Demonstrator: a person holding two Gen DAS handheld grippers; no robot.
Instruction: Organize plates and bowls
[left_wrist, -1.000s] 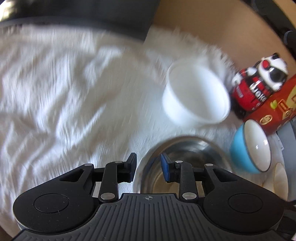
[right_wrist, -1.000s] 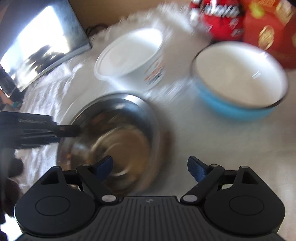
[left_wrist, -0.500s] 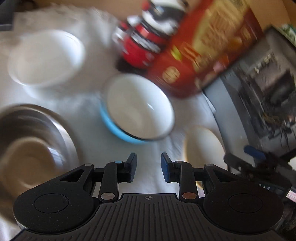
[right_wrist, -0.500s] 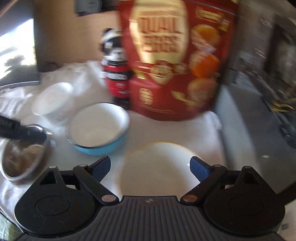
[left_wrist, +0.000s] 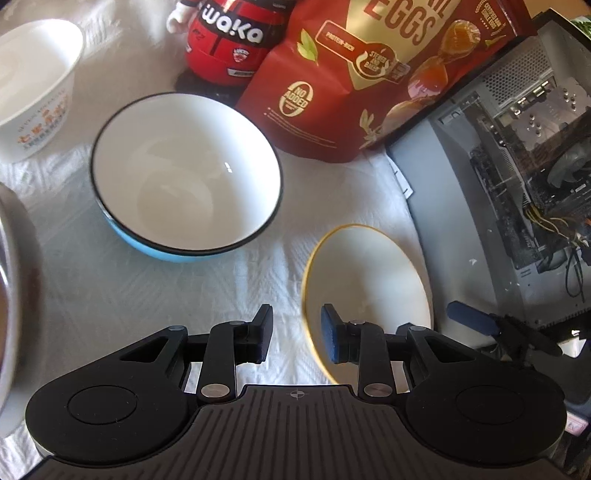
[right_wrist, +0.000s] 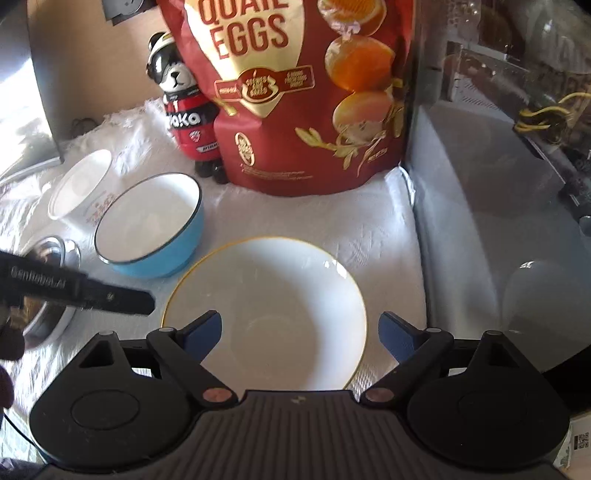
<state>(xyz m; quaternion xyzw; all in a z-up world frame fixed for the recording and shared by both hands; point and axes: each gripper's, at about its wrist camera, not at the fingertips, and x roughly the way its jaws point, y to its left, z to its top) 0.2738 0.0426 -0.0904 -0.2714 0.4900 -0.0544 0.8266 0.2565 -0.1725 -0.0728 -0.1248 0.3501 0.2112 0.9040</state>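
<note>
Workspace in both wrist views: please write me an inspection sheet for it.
Surface: white cloth, wrinkled.
Job's things: gold-rimmed plate; blue bowl; white printed bowl; steel bowl, partly hidden.
Clutter: quail eggs bag; bear figure.
Grippers: left gripper partly open, empty; right gripper wide open above plate, empty.
Cables: yellow and black wires inside open computer case.
Surroundings: brown wall.

Blue bowl (left_wrist: 177, 206) with white inside and black rim; white plate (right_wrist: 266, 314) edged in gold; red pouch (right_wrist: 306, 92) with gold lettering.
</note>
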